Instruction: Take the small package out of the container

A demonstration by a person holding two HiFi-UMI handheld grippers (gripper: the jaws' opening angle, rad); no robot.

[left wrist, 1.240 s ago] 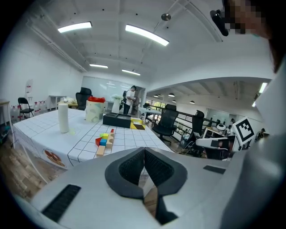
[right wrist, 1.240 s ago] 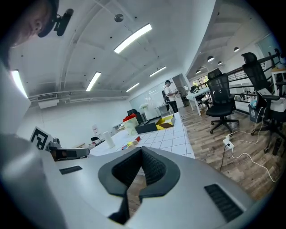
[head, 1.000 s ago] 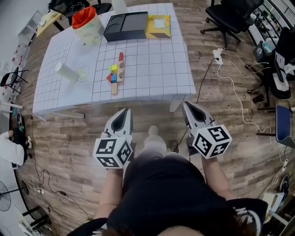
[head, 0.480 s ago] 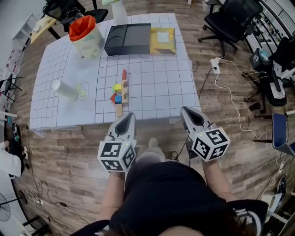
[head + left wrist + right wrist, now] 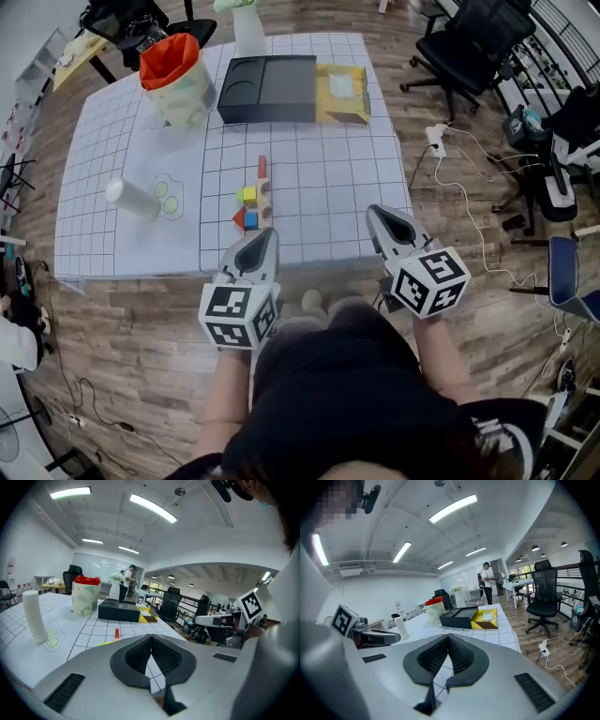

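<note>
A yellow open container [image 5: 343, 93] sits at the table's far side, with a small white package [image 5: 344, 84] lying in it; the right gripper view shows the container [image 5: 484, 619] and package [image 5: 489, 615] too. My left gripper [image 5: 266, 235] and right gripper [image 5: 376, 215] hover at the table's near edge, far from the container. Both are shut with nothing between the jaws, as the left gripper [image 5: 151, 639] and right gripper [image 5: 448, 641] views show.
A black tray [image 5: 267, 89] lies left of the yellow container. A pale bucket with an orange liner [image 5: 178, 77], a white cylinder [image 5: 131, 197] and coloured blocks [image 5: 253, 195] stand on the gridded table [image 5: 319, 178]. Office chairs [image 5: 469, 37] and cables are on the right.
Both grippers have moved forward toward the table, from over the floor to its near edge. Their jaws stayed shut.
</note>
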